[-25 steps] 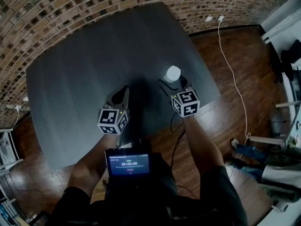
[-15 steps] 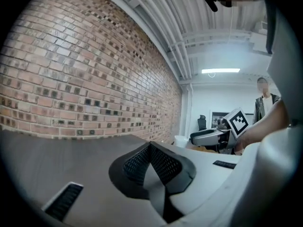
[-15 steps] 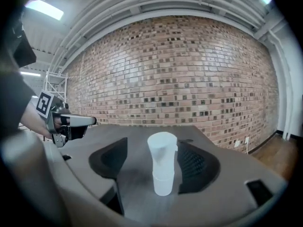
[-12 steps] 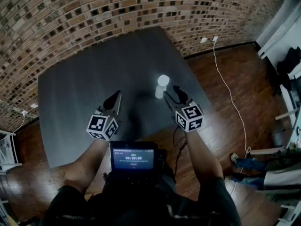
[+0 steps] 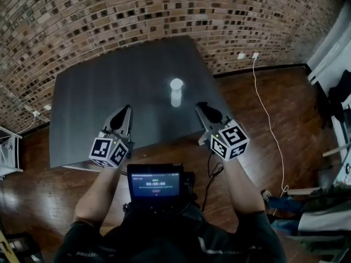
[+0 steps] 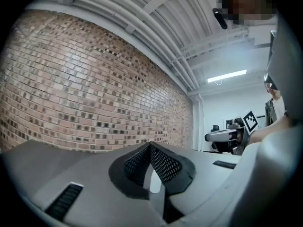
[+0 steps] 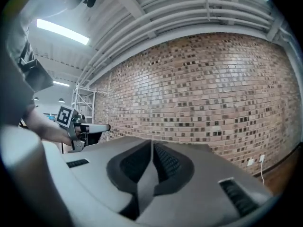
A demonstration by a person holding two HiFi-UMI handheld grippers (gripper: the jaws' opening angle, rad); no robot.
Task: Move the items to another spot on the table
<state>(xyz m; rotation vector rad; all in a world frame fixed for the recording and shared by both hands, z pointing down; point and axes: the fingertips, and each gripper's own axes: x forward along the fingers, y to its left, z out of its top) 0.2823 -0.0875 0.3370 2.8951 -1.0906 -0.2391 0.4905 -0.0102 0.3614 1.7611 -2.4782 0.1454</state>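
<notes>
White cylindrical container [image 5: 176, 92] stands upright on the dark table [image 5: 93, 108].

Matt table [image 5: 98, 103], rough brick wall [image 5: 109, 15], glossy wood floor [image 5: 274, 108].

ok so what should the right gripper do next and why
Probably open the right gripper and ease it forward and a little left toward the white bottle. The bottle stands upright on the table, untouched, ahead of the gripper, while the right jaws are closing on nothing.

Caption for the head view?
Left claw shut, right claw closing on nothing, white container upright on dark table ahead.
</notes>
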